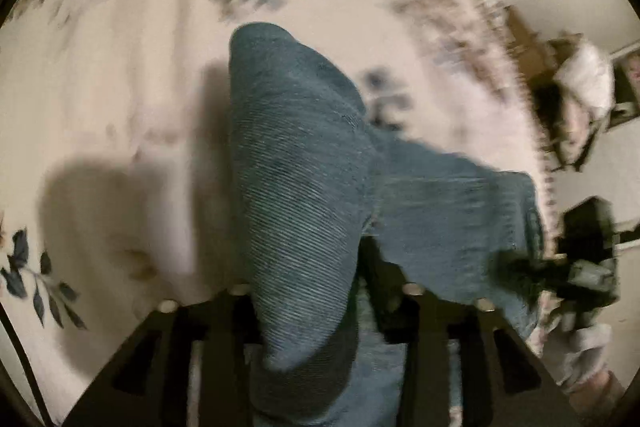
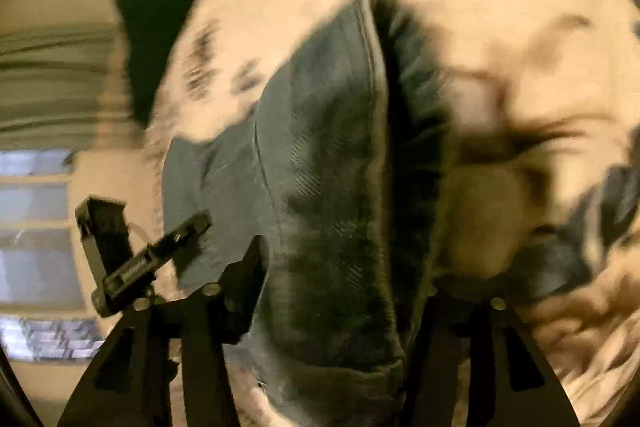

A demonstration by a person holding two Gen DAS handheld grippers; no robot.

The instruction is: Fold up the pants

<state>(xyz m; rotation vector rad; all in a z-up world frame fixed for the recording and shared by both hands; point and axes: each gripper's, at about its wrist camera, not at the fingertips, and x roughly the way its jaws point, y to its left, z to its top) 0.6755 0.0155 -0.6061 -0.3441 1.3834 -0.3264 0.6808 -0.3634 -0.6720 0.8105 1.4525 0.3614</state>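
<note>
Left wrist view: I'm seeing the left gripper (image 1: 308, 307) pinching a bunched fold of the pants (image 1: 296, 167), denim running up between its fingers and out over the bed (image 1: 100, 87). The cloth is hanging lifted, not lying flat; its shadow is falling on the sheet to the left. The right gripper (image 1: 520, 267) is showing at the far edge of the same panel, at the cloth's other corner, with a gloved hand (image 1: 588, 351) behind it.

Right wrist view: the right gripper (image 2: 332, 307) is clamping a thick seam edge of the pants (image 2: 320, 187); denim is filling the gap between its fingers. The left gripper (image 2: 168, 247) is sitting at the other corner of the panel.

My read: I'm holding both corners so the fabric is staying taut between them and carrying over as one sheet for the fold. Both views are smearing with motion blur, so I'm judging this as mid-swing, fold not yet laid. Risk: thick seam slipping out if tension drops.
</note>
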